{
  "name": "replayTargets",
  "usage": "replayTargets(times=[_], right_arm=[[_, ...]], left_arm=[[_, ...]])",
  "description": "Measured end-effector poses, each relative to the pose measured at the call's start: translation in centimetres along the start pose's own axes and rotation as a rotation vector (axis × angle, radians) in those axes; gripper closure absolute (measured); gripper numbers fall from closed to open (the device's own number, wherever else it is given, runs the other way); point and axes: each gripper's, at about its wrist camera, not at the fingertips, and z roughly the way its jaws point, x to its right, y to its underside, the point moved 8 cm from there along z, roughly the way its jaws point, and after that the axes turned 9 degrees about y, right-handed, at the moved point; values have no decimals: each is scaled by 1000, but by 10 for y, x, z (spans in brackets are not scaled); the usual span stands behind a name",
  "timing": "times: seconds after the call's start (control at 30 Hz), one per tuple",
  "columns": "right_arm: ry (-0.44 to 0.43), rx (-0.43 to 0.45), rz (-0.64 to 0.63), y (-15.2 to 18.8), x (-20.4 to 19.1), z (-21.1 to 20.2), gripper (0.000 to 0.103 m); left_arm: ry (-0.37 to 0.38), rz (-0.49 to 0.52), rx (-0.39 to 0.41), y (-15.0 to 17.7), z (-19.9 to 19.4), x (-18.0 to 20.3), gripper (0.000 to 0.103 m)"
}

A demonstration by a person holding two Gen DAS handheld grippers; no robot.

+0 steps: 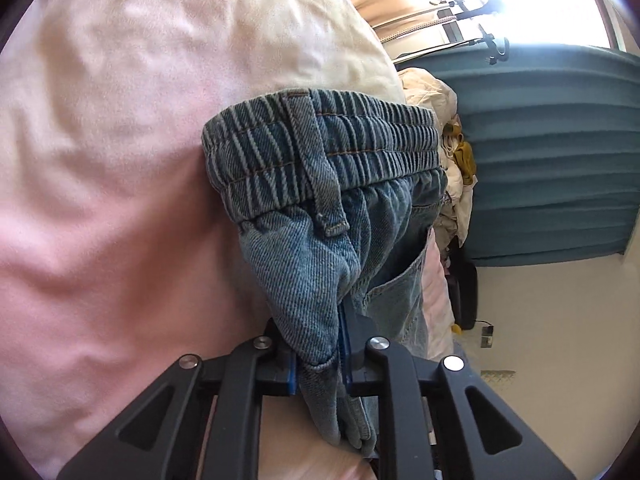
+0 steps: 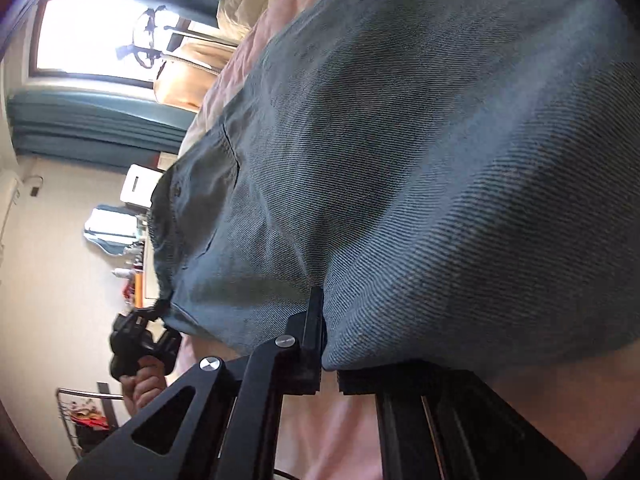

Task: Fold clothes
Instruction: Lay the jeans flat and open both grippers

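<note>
With the left hand-held gripper [image 1: 320, 354] pinching the waistband corner of the jeans [image 1: 320, 184] over the pink bed [image 1: 100, 240] and the right hand-held gripper [image 2: 326, 344] pinching another edge, both should keep the denim taut and level.

one pair of denim jeans [image 1: 320, 184] is counted on one pink bedsheet [image 1: 100, 240], and two grippers are seen clamped on it, a left gripper [image 1: 322, 364] and a right gripper [image 2: 326, 344]. beyond the jeans, one heap of clothes [image 1: 452, 152], one teal curtain [image 1: 560, 152] and one window [image 2: 92, 36] are counted.
</note>
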Motion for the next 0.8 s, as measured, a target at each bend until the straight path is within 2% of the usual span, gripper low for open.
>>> replayTargets(times=[0.1,0.17,0.23,0.3,0.43,0.57,0.7,0.8], right_arm=[[42,17,-54,2,-7,-7,95],[49,28,-76,7,-11,-18,90],[53,50,-97,12,-16,-36,72],[60,81,-114,16,-14,-58,62],[89,180,-151,14,-20,-105,60],[132,303,-131,3,-1,-165,58],[198,442,-71,-20,49,-223,57],[276,520,-41,-36,102,-258,56]], left_arm=[[-67,120,27,6,-11,15,70],[-86,195,34,10,-19,25,53],[-104,266,56,15,-32,35,52],[-121,336,80,19,-41,50,52],[-195,527,122,40,-56,86,52],[-264,695,83,78,-45,118,52],[-319,830,13,134,-30,139,52],[-332,870,-63,175,-12,156,52]])
